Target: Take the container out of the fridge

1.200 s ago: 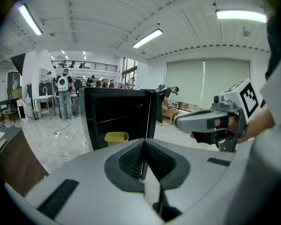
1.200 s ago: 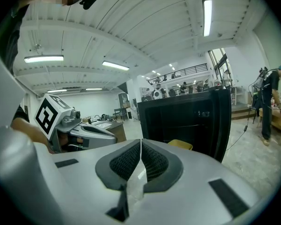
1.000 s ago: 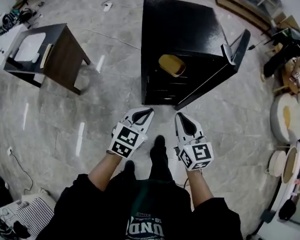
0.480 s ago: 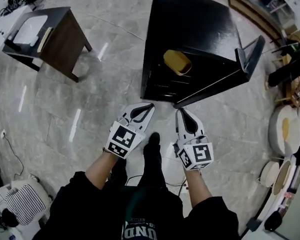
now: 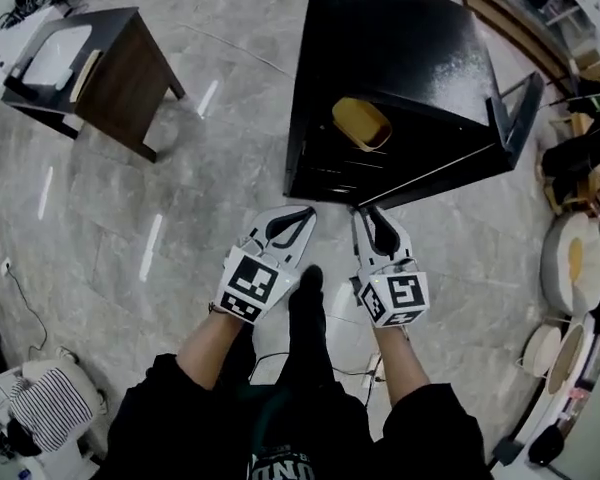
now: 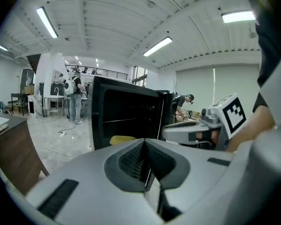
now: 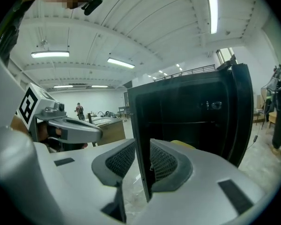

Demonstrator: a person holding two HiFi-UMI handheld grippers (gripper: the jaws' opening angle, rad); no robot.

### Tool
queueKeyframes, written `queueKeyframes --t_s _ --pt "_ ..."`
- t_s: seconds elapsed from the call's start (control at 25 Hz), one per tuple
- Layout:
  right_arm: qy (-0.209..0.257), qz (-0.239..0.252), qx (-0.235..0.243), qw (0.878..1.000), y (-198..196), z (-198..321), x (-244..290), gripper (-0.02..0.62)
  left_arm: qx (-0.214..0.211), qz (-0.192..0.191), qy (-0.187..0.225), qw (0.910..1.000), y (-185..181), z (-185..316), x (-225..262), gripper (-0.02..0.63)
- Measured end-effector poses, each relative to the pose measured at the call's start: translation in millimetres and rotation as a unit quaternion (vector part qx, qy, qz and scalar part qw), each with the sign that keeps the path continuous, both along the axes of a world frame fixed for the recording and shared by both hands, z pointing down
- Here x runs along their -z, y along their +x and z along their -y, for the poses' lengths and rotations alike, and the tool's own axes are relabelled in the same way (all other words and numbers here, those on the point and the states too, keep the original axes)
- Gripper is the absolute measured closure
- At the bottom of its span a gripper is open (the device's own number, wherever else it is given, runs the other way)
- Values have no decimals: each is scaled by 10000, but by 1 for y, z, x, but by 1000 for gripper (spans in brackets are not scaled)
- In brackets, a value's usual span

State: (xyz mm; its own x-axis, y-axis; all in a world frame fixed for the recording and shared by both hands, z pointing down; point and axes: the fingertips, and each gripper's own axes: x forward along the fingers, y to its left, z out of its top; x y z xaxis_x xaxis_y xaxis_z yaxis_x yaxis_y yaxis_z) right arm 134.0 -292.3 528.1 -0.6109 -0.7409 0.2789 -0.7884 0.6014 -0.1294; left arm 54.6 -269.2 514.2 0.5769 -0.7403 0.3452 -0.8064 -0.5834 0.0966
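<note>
A black fridge [image 5: 380, 68] stands on the floor with its door [image 5: 450, 163] swung open to the right. A yellow container [image 5: 361, 123] sits on a shelf inside, also visible in the left gripper view as the container [image 6: 122, 138]. My right gripper [image 5: 368, 213] is at the door's free edge. In the right gripper view the right gripper [image 7: 143, 161] straddles the thin edge of the door [image 7: 192, 116]; its jaws are opening and a gap shows beside the left pad. My left gripper [image 5: 298, 213] hovers left of it, shut and empty.
A dark wooden table [image 5: 110, 78] with a white tray stands at the far left. Cables lie on the marble floor. Round stools and clutter line the right edge. My feet [image 5: 305, 298] are just behind the grippers. People stand far off in both gripper views.
The fridge has come closer in the head view. Both grippers have moved forward, and the right gripper's tips have reached the door's free edge.
</note>
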Motion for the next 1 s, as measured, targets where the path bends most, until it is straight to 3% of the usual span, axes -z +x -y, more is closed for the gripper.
queueKeyframes --t_s 0.08,0.32,0.6,1.0 --pt "-12 -154 132 9998 -4 5 -7 486 7 1 -34 10000 -3 -1 -2 592" --pt "86 -850 647 9942 -17 22 -23 435 68 78 -96 9999 -12 -5 -10 592" --pt "293 -1536 1220 9801 -28 41 -38 430 188 115 -180 9996 -26 -13 -18 592" --pt "246 -1987 1454 9689 -24 75 -65 420 365 208 -345 9985 -45 -20 -34 592"
